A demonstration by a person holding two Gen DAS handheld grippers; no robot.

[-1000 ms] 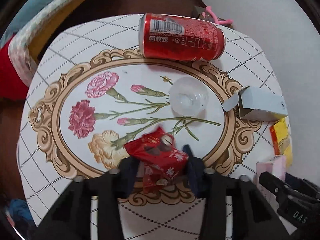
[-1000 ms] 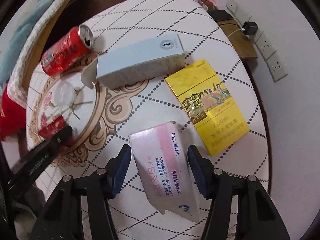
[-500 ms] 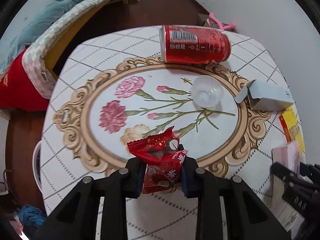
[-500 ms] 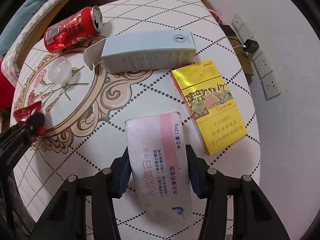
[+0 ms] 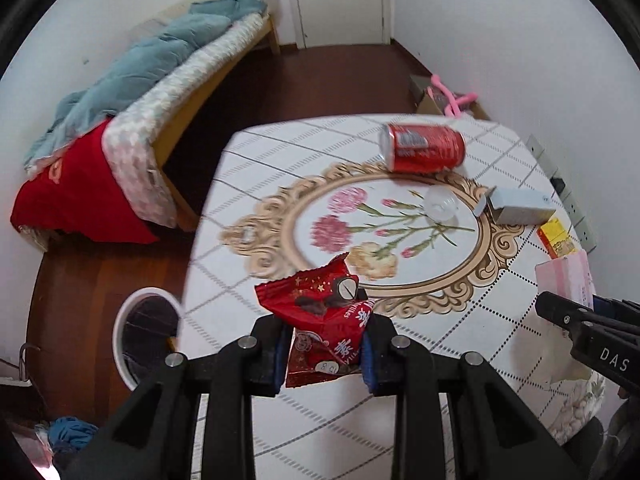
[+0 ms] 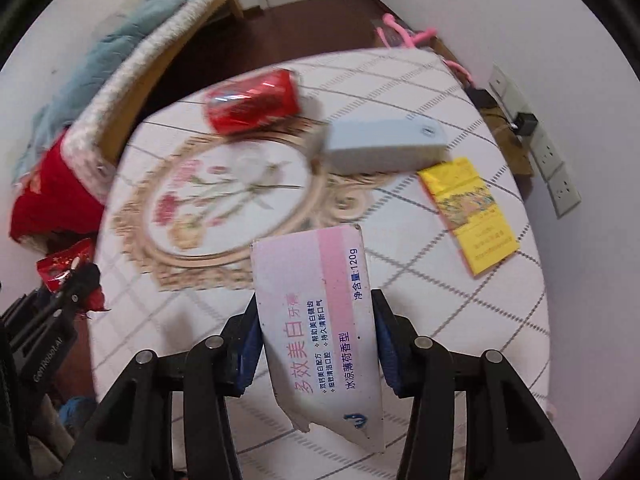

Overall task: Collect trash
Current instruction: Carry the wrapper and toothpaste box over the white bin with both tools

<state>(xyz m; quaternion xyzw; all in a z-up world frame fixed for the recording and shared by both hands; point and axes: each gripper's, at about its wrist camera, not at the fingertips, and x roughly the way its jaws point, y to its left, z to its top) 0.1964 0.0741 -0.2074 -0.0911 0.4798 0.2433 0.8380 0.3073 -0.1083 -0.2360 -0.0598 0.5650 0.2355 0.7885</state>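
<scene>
My left gripper [image 5: 325, 354] is shut on a crumpled red candy wrapper [image 5: 324, 320], held up above the near edge of the round table [image 5: 312, 432]. My right gripper [image 6: 316, 354] is shut on a pink-and-white toothpaste box [image 6: 320, 320], lifted off the tablecloth. Lying on the table are a red soda can [image 5: 424, 152], a clear plastic cup [image 5: 440, 206], a grey-blue carton [image 6: 384, 146] and a yellow cigarette pack [image 6: 468, 212]. The left gripper with its wrapper [image 6: 66, 266] shows at the left of the right wrist view.
A white-rimmed bin [image 5: 146, 334] with a dark liner stands on the wooden floor left of the table. A bed [image 5: 132, 120] with teal and red covers lies beyond it. Wall sockets [image 6: 560, 184] and pink hangers [image 6: 400, 34] sit behind the table.
Both grippers closed on their items and rose from the table. The left one swung leftward with the wrapper, bringing the bin into view; the right lifted the toothpaste box.
</scene>
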